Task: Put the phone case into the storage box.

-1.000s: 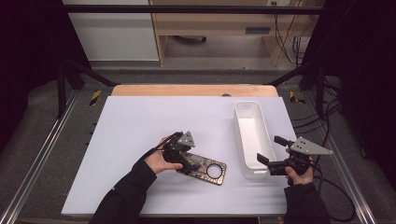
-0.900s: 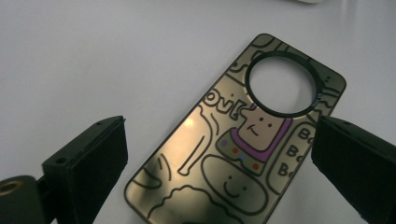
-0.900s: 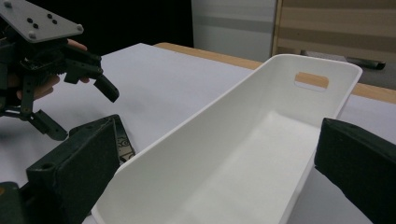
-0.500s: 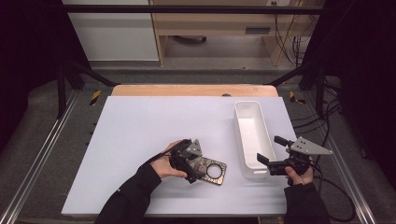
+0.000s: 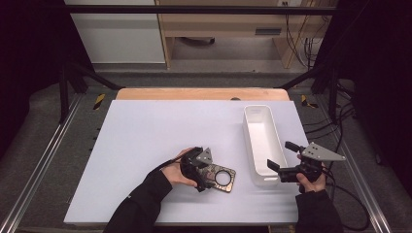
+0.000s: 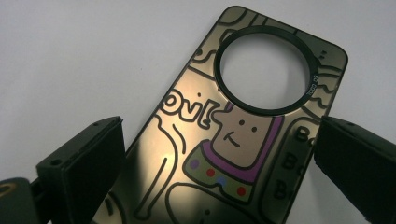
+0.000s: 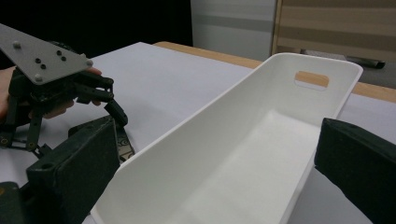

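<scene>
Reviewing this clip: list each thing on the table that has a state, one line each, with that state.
Phone case: flat on the table, printed side up, between the left gripper's jaws, not clamped.
White bin: upright, empty.
Left gripper: open, over the case.
Right gripper: open, jaws either side of the bin's near end, holding nothing.

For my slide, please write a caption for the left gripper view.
Open left gripper poised over a cartoon-printed phone case.
</scene>
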Motion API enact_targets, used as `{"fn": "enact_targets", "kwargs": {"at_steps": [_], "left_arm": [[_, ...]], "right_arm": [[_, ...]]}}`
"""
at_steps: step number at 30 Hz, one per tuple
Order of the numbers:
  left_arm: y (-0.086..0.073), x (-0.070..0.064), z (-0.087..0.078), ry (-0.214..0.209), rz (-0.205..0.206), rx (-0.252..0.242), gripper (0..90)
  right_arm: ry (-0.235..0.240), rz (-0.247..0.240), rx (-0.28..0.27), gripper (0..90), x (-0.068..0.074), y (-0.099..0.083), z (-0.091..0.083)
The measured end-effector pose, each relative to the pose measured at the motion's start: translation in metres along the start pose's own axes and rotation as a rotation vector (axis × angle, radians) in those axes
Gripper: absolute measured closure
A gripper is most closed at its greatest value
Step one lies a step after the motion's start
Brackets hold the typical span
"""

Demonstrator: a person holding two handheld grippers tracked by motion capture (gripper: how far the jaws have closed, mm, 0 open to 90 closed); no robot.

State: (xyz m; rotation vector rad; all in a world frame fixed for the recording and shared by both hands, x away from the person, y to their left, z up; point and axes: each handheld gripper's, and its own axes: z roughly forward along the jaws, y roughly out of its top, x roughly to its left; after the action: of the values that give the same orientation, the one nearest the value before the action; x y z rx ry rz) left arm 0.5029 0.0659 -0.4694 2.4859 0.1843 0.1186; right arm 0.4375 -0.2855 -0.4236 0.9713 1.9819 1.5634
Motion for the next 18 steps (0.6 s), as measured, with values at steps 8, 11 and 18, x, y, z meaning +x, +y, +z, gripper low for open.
{"fn": "enact_targets", "kwargs": {"at_steps": [8, 11, 18], "left_arm": [[0.0036, 0.0017, 0.0017, 0.004, 0.036, -0.014, 0.0], [0.0043, 0.0023, 0.0010, 0.013, 0.037, -0.028, 2.2], [0.0020, 0.0039, 0.0019, -0.031, 0.023, -0.009, 2.1]], "right_arm": [[0.000, 0.000, 0.005, 0.2, 0.0000, -0.0001, 0.0003], [-0.001, -0.001, 0.005, 0.2, -0.0001, -0.0002, 0.0004], [0.001, 0.002, 0.006, 0.2, 0.0001, -0.0002, 0.0008]]}}
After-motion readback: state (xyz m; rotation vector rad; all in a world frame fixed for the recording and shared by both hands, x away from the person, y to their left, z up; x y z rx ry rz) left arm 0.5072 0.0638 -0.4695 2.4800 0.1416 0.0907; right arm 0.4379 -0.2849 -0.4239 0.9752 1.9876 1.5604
